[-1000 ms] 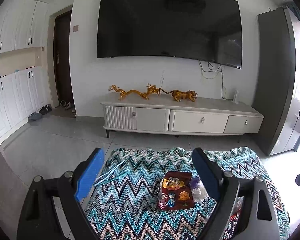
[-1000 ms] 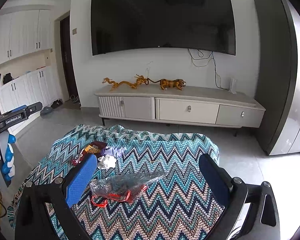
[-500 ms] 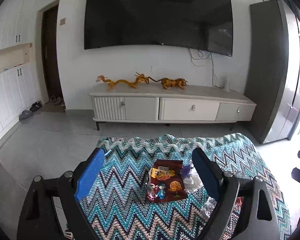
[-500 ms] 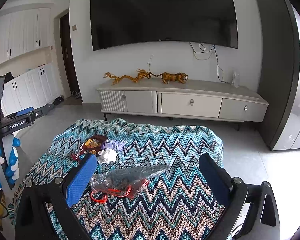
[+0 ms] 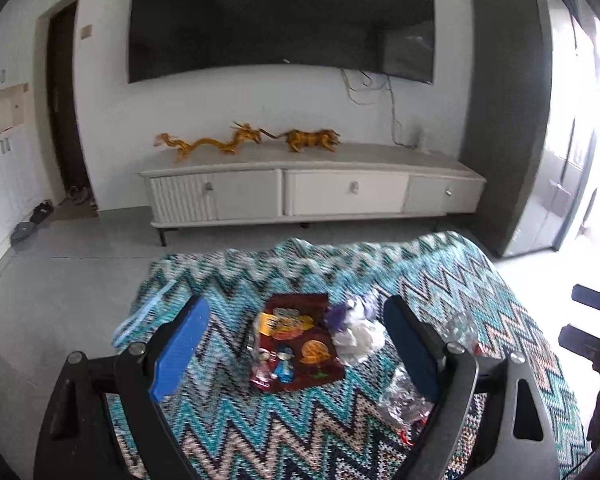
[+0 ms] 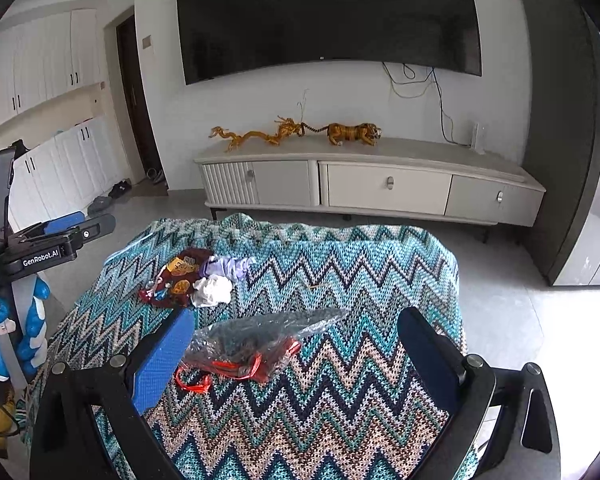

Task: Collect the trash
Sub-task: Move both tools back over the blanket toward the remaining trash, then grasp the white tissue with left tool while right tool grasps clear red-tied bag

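Zigzag cloth (image 5: 236,420) covers my table, where both tongs, left (image 5: 296,344) and right (image 6: 296,356), gape wide and empty, so I'd lower the left squarely astride the red wrapper (image 5: 296,344), pinching only foil, not cloth or the tissue (image 5: 358,338) beside it.

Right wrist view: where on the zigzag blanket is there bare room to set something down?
Free: right half of the blanket, beyond the clear plastic bag. Crowded: far left, where the snack wrapper, white tissue and purple wrapper cluster.
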A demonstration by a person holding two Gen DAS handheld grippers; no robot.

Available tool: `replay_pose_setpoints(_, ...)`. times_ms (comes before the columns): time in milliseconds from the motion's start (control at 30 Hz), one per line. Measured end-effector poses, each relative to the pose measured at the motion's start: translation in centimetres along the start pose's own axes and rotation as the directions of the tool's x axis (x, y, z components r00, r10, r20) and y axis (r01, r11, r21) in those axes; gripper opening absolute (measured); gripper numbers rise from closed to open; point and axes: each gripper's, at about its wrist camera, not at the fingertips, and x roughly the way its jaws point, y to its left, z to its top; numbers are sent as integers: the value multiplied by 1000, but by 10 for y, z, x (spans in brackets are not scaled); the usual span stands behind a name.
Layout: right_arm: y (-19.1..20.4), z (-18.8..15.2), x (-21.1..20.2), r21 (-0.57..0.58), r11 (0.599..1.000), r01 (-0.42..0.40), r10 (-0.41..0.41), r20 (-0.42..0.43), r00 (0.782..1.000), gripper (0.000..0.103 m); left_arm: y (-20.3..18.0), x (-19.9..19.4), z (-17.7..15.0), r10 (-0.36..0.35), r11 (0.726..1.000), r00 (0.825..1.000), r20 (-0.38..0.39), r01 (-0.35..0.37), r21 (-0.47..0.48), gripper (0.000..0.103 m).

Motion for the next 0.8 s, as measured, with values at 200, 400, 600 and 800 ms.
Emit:
replay_pose_setpoints(200,-3,-10,17,8,1000,-22,22,-56,998,89,-20,32,-12,-116,991,988,-98,123,61,78)
replay_pose_setpoints(400,-5,-21,31,9,999,-31,32,-102,994,85,-36,59,-23,-160,981,973,-169,176,85,74)
replay_pose_setpoints(600,-7,-28,41,17,999,-48,50,-134,990,81,-47,85,-28,-194,972,955,-223,217,85,68)
replay_pose_setpoints(800,-10,-35,52,32,998,-63,67,-167,984,76,-49,107,-30,-195,973,946,-257,221,72,65)
